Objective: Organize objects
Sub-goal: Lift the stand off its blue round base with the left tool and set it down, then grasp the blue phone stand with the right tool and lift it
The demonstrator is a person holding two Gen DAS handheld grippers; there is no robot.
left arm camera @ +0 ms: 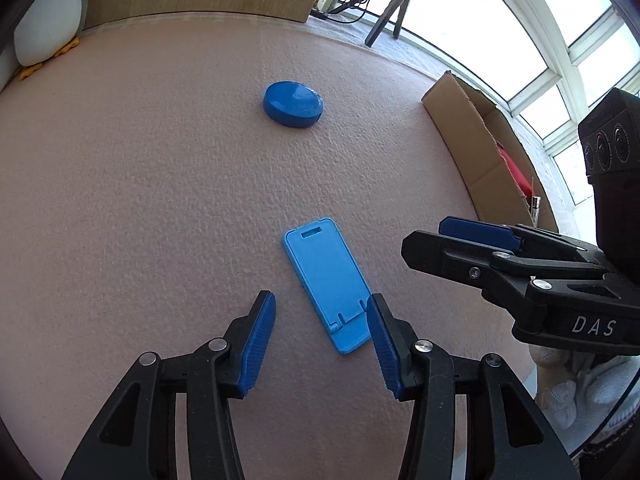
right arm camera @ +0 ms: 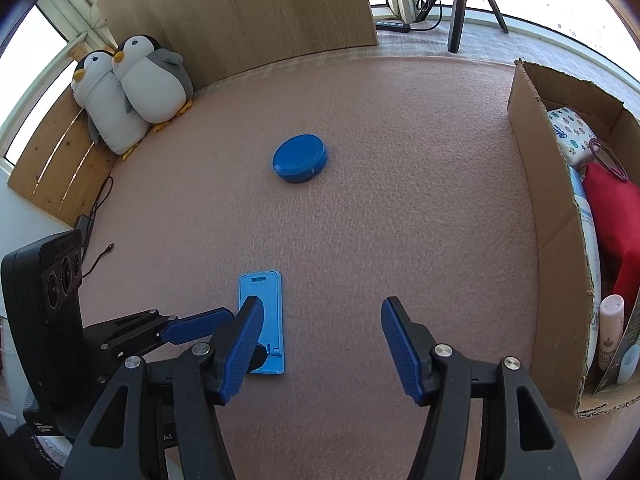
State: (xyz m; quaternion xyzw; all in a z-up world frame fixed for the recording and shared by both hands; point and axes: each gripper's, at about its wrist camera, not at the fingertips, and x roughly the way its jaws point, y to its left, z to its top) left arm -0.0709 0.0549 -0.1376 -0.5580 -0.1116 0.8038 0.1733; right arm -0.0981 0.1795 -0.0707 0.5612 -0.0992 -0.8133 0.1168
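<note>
A light blue flat phone stand (left arm camera: 328, 280) lies on the pink felt table (left arm camera: 140, 200). My left gripper (left arm camera: 320, 312) is open, its fingers astride the stand's near end, just above it. A dark blue round case (left arm camera: 293, 104) lies farther back. My right gripper (right arm camera: 320, 320) is open and empty above the table, to the right of the stand (right arm camera: 262, 300); the round case (right arm camera: 300, 157) lies ahead of it. The right gripper also shows in the left wrist view (left arm camera: 460, 240), and the left one in the right wrist view (right arm camera: 208, 326).
An open cardboard box (right arm camera: 548, 216) on the right holds a red pouch (right arm camera: 612, 216), a tissue pack, bottles and tubes. Two plush penguins (right arm camera: 132, 88) sit at the back left by a wooden board (right arm camera: 240, 12). A tripod (right arm camera: 460, 8) stands behind.
</note>
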